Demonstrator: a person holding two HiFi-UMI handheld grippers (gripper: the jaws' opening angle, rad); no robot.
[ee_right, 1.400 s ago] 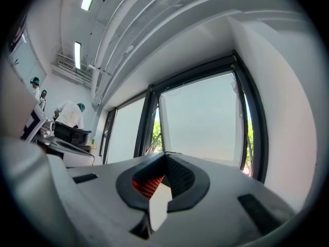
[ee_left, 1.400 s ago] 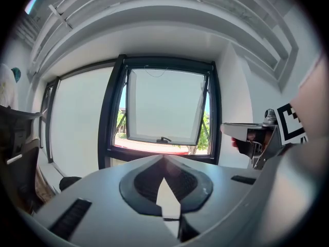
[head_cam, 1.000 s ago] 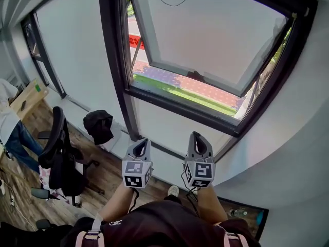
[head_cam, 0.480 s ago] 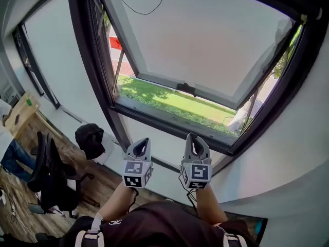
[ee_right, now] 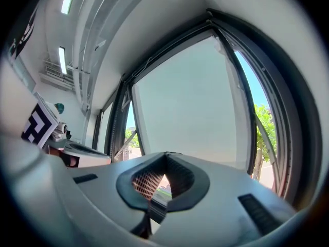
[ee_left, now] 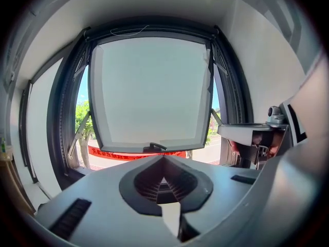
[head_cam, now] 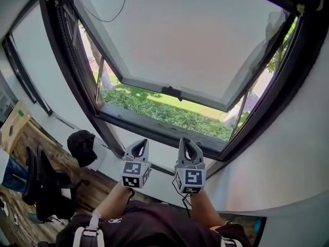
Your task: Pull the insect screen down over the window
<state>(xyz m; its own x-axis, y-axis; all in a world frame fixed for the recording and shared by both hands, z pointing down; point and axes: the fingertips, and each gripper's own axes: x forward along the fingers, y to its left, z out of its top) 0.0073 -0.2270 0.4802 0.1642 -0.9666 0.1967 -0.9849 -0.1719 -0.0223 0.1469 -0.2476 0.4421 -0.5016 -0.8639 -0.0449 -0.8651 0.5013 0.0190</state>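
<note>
The left gripper [head_cam: 137,144] has its jaws clenched together on nothing, and the right gripper [head_cam: 188,142] is likewise closed and empty. The two are side by side with a narrow gap between them, tips aimed toward 12 o'clock. Straight ahead of them runs the dark lower rail of the window [head_cam: 154,125], the nearest edge, with a band of pale wall between it and the tips. Above the rail the opening is clear through to the hedge [head_cam: 169,115] outside. The frosted sash [head_cam: 180,40] is swung outward, its handle [head_cam: 172,92] at the middle of its lower edge. Dark frame posts close the opening at 10 and 2 o'clock, and plain wall [head_cam: 288,179] fills the side toward 3 o'clock. Toward 8 o'clock the floor holds a black bag [head_cam: 82,145] and an office chair [head_cam: 43,187], well apart from the hands. A thin cord [head_cam: 110,14] loops by the frame's top at 11 o'clock. The head view cuts off the frame's top rail, and the insect screen itself cannot be picked out. I cannot tell whether a pale crumpled strip [head_cam: 272,27] at the 2 o'clock corner belongs to it.
</note>
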